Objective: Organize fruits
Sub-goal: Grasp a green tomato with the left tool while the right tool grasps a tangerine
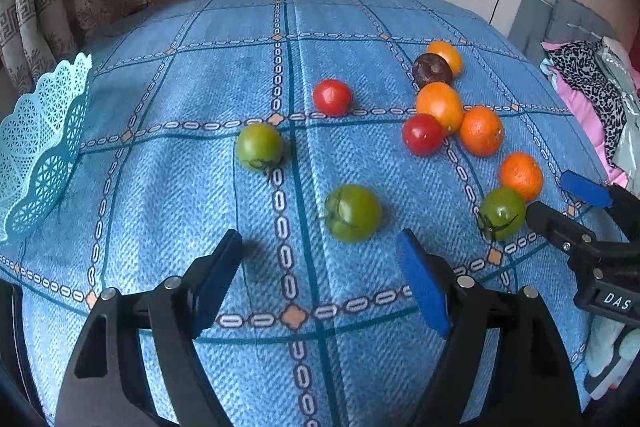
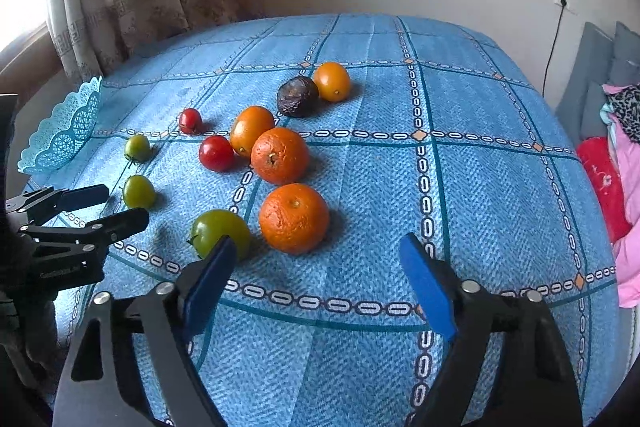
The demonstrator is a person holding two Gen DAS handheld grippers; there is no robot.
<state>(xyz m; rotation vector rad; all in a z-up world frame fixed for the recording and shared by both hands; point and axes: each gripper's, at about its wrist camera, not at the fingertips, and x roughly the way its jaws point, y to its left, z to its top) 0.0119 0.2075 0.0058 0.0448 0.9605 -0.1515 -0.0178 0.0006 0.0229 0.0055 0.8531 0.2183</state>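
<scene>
Your left gripper (image 1: pixel 320 267) and right gripper (image 2: pixel 320 267) both gape wide, empty; fruits loose on tablecloth (image 2: pixel 500 187), basket (image 1: pixel 40 147) far left.

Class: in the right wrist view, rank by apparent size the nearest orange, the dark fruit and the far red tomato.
1. Nearest orange, largest, though it sits closest to the camera.
2. Dark fruit.
3. Far red tomato, smallest.
Distance exaggerates the gaps, so true sizes stay unsure.
</scene>
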